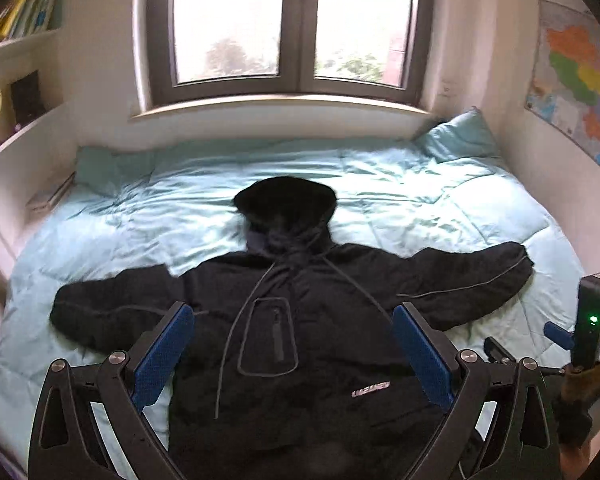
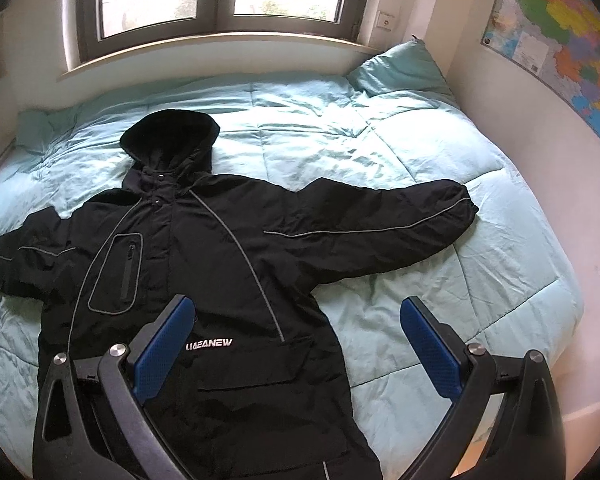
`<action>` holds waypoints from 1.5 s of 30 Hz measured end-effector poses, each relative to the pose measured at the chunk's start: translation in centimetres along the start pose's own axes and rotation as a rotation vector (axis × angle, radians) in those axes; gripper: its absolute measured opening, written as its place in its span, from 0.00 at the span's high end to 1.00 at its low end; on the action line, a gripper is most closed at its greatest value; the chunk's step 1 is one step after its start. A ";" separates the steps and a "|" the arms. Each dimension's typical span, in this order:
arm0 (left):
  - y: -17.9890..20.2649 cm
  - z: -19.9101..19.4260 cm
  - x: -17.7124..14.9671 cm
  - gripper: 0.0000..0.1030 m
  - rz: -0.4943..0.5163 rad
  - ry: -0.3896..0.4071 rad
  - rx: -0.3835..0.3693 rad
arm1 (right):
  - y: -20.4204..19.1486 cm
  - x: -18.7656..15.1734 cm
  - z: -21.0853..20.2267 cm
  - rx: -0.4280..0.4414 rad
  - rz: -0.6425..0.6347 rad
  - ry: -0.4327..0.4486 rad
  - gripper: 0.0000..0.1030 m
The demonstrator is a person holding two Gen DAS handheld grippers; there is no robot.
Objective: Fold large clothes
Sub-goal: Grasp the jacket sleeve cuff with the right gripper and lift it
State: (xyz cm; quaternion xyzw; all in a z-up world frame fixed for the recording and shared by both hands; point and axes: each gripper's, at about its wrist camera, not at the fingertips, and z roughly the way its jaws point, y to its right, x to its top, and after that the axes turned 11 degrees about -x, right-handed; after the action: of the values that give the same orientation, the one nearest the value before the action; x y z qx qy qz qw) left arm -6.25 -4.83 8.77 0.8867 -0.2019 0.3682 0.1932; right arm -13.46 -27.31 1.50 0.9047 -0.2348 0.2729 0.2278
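Black hooded jacket (image 2: 204, 264) flat, front up, sleeves spread on pale teal quilted bedspread (image 2: 420, 152). Left gripper (image 1: 292, 344) and right gripper (image 2: 296, 340) both spread wide, holding nothing, above it.

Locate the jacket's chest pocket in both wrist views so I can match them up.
Left wrist: chest pocket sits centre frame, between the open left tongs.
Right wrist: chest pocket lies left of centre, beyond the right tongs' left finger.
Shared landmark: the wall map, upper right.

Both wrist views look down from the bed's foot toward the window, sharing the jacket (image 1: 300, 340)
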 end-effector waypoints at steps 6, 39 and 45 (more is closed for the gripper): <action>1.9 1.6 0.7 0.03 0.044 0.035 -0.099 | 1.1 0.7 1.9 0.011 0.026 -0.040 0.00; 14.6 41.3 -1.1 0.03 0.241 -0.577 -0.308 | 25.3 7.6 35.7 -0.089 0.432 -0.213 0.20; 18.1 46.0 -1.4 0.03 0.240 -0.613 -0.358 | 31.0 7.8 40.8 -0.114 0.554 -0.240 0.39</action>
State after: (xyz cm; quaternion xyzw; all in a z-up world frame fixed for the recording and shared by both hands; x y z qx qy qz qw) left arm 10.24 -42.45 -18.82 0.8781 -0.4141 0.0646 0.2310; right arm -8.92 -76.07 -15.50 0.8178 -0.5127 0.2023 0.1657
